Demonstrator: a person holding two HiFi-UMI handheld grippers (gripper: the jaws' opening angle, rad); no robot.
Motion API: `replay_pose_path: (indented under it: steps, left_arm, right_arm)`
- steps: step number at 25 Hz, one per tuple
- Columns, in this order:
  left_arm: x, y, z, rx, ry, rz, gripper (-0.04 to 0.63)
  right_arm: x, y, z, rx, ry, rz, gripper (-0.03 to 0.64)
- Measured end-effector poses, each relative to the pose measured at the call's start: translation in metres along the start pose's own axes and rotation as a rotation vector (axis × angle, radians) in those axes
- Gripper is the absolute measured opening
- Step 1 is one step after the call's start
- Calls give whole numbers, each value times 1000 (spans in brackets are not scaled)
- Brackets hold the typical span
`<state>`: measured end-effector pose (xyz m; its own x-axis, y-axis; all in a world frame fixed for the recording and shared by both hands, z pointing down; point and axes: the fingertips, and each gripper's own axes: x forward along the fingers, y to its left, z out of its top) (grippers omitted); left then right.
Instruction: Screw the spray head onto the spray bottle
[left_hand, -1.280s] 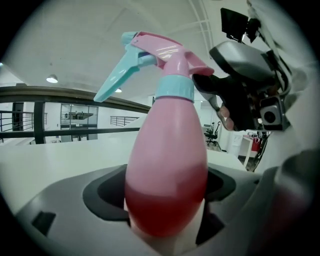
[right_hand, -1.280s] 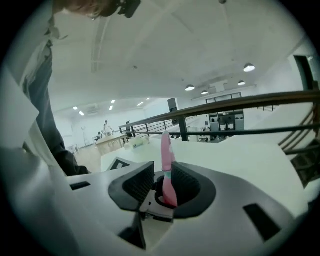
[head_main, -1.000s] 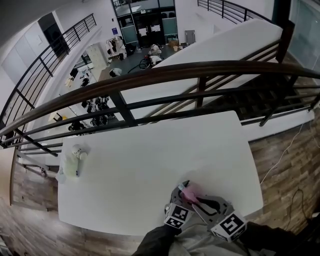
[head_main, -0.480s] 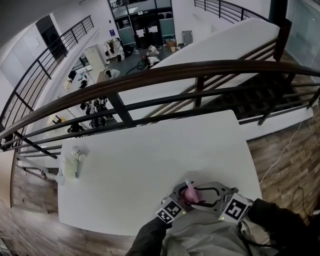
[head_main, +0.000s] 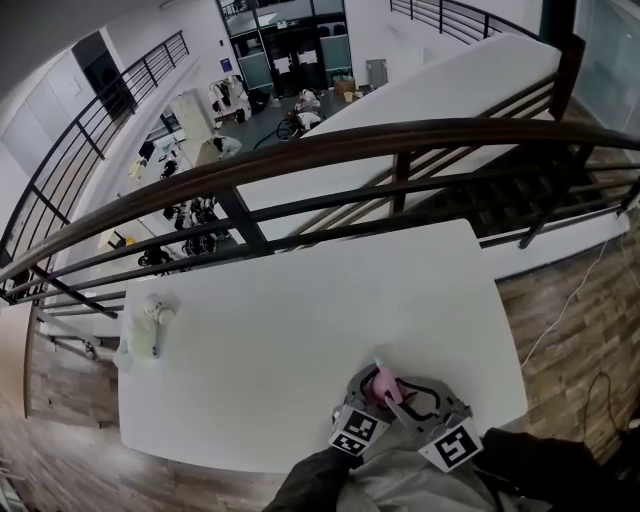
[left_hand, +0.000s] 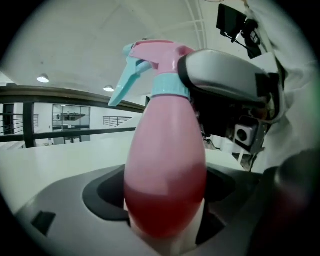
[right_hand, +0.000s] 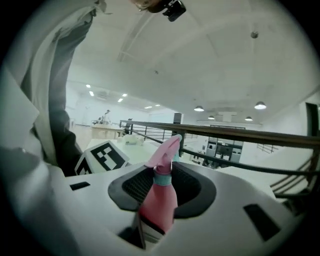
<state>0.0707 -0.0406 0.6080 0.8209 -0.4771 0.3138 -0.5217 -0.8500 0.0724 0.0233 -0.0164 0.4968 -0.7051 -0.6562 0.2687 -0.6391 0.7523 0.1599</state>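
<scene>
My left gripper (head_main: 368, 388) clamps wide round the belly of a pink, pear-shaped plastic spray bottle (left_hand: 165, 170), which stands upright and is darker in its lower half. The bottle's pink spray head with pale blue trigger and collar (left_hand: 155, 57) already sits on its neck. My right gripper (right_hand: 162, 186) reaches in from the other side at collar height. Its jaws have just been closing, the spray head stands between them, and a dark gap shows on either side of the collar. Both grippers meet over the near edge of the white counter (head_main: 300, 320). A small pale bundle (head_main: 145, 325), too small to make out, lies well apart at the far left corner. Beyond the counter runs a dark wooden handrail (head_main: 330, 145).
</scene>
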Motion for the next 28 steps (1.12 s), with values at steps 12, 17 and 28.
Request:
replay_pose_path:
  steps: [12, 17, 28]
  left_arm:
    - [1, 6, 0, -44, -15, 82, 433]
    - [-1, 8, -1, -38, -9, 78, 433]
    - [7, 8, -3, -48, 11, 123, 433]
  right_arm:
    - [8, 4, -1, -42, -91, 46, 106]
    - [14, 4, -1, -67, -93, 105, 117]
    - [15, -6, 1, -38, -72, -148, 118]
